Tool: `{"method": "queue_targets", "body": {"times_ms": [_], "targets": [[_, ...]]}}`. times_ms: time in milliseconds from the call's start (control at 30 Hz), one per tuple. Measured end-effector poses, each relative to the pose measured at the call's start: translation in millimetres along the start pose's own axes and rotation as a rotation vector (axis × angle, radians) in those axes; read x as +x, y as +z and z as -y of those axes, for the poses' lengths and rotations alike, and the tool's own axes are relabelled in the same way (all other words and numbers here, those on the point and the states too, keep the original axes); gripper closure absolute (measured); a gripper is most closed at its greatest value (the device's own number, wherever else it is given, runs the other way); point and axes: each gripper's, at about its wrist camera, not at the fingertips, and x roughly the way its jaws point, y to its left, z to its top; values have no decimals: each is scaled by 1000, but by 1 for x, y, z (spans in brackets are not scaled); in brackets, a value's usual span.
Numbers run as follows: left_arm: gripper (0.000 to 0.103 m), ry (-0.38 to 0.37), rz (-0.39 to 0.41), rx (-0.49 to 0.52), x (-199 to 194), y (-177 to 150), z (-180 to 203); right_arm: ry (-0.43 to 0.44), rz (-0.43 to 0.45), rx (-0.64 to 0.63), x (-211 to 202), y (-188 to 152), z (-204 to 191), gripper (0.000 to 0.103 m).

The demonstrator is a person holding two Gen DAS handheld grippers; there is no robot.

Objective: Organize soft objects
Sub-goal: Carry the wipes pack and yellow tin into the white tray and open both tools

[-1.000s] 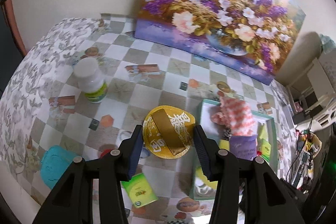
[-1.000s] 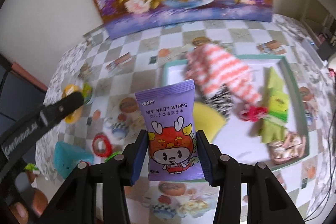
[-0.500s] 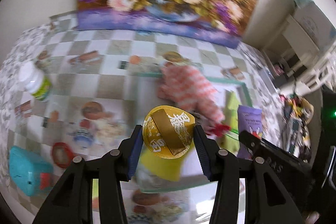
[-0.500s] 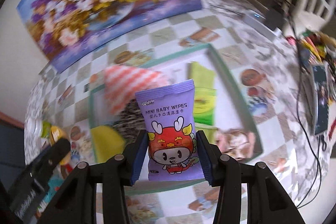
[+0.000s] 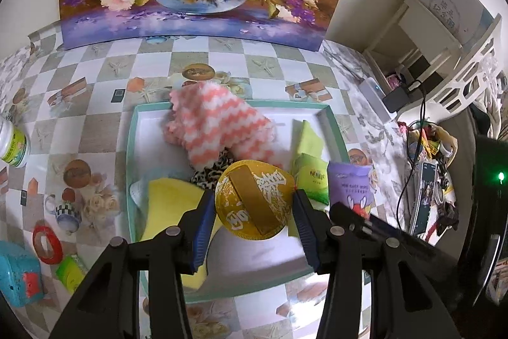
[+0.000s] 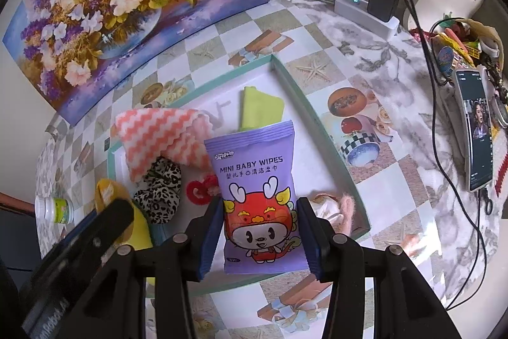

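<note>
A: What have the jaws got?

B: The left gripper (image 5: 252, 216) is clamped on a gold round pouch (image 5: 254, 199), both blue pads pressing its sides. The right gripper (image 6: 260, 239) is clamped on the purple baby wipes pack (image 6: 258, 196), which stands upright between its pads. Both are held over the near half of the teal tray (image 5: 335, 123).

A: And beyond the jaws?

B: In the left wrist view, a yellow cloth (image 5: 171, 202) lies in the tray at eight o'clock from the pouch, a leopard scrunchie (image 5: 206, 173) at eleven, the pink-and-white zigzag cloth (image 5: 219, 126) at twelve, and a green packet (image 5: 312, 180) at two. In the right wrist view, a red ring (image 6: 201, 188) shows at ten o'clock from the pack and a pinkish fluffy thing (image 6: 330, 205) at three.

A: How far along, then?

B: Well on, I'd judge: most soft things are already in the tray, with two in hand waiting to be set down. Outside it, at eight o'clock, remain a red tape ring (image 5: 47, 243), a green sachet (image 5: 71, 272), a teal box (image 5: 19, 278) and, at ten, a white bottle (image 5: 12, 142). Whether any belongs in the tray I cannot tell.
</note>
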Motion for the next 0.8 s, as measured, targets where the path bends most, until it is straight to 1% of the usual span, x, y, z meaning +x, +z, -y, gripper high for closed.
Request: {"method": "queue_targets", "body": {"times_ms": [267, 333, 367, 400, 667, 767, 800], "targets": [[52, -3, -9, -48, 9, 7, -10, 11, -14, -15, 4, -1, -5, 53], [43, -13, -12, -54, 9, 7, -11, 10, -13, -17, 3, 0, -6, 53], [36, -21, -10, -59, 8, 6, -11, 12, -11, -19, 2, 0, -7, 53], [35, -25, -7, -62, 7, 6, -11, 13, -11, -20, 1, 0, -8, 53], [35, -29, 0, -92, -3, 7, -21, 12, -12, -28, -1, 0, -12, 51], [35, -9, 8, -106, -7, 7, -28, 4, -20, -31, 0, 0, -13, 47], [34, -1, 11, -109, -9, 7, -30, 1, -21, -32, 1, 0, -13, 41]]}}
